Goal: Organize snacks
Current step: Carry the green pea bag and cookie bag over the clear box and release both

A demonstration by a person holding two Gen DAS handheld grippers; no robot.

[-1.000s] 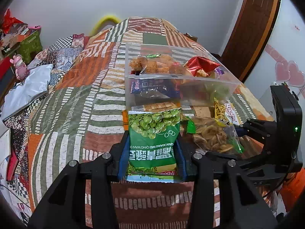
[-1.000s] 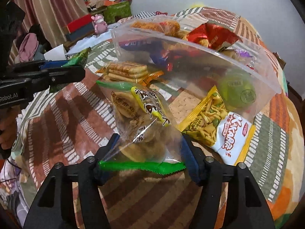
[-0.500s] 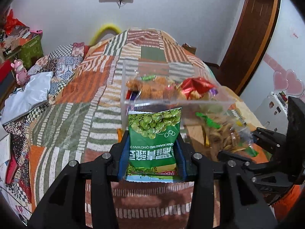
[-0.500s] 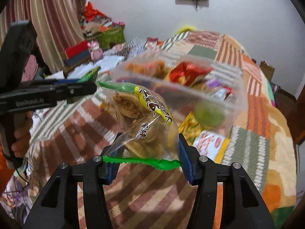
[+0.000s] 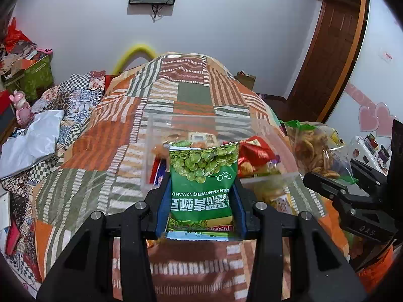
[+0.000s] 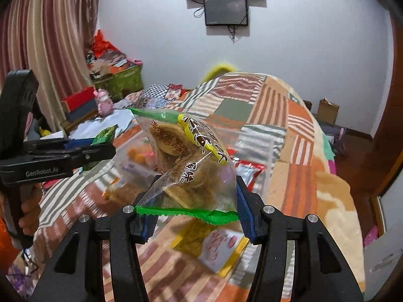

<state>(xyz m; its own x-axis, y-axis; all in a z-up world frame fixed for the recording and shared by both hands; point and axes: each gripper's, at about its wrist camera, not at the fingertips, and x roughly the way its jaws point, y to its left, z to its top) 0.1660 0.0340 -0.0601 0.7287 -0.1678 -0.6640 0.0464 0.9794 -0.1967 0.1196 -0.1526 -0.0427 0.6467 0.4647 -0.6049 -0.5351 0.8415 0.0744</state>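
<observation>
My left gripper (image 5: 200, 207) is shut on a green pea snack bag (image 5: 202, 183) and holds it up in front of a clear plastic box (image 5: 196, 123) of snacks on the bed. My right gripper (image 6: 192, 210) is shut on a clear bag of round biscuits (image 6: 191, 163) with green sealed ends, lifted above the bed. The biscuit bag (image 5: 312, 148) and right gripper also show at the right of the left wrist view. The left gripper (image 6: 83, 151) shows at the left of the right wrist view. A red packet (image 5: 254, 154) lies in the box.
A patchwork quilt (image 5: 191, 93) covers the bed. A yellow and white snack packet (image 6: 214, 249) lies on it below the biscuit bag. Clutter, boxes and a pink toy (image 5: 21, 108) stand to the left. A wooden door (image 5: 335, 50) is at the right.
Both grippers have risen with their bags and tilted up. The box and bed now sit lower and farther away in both views.
</observation>
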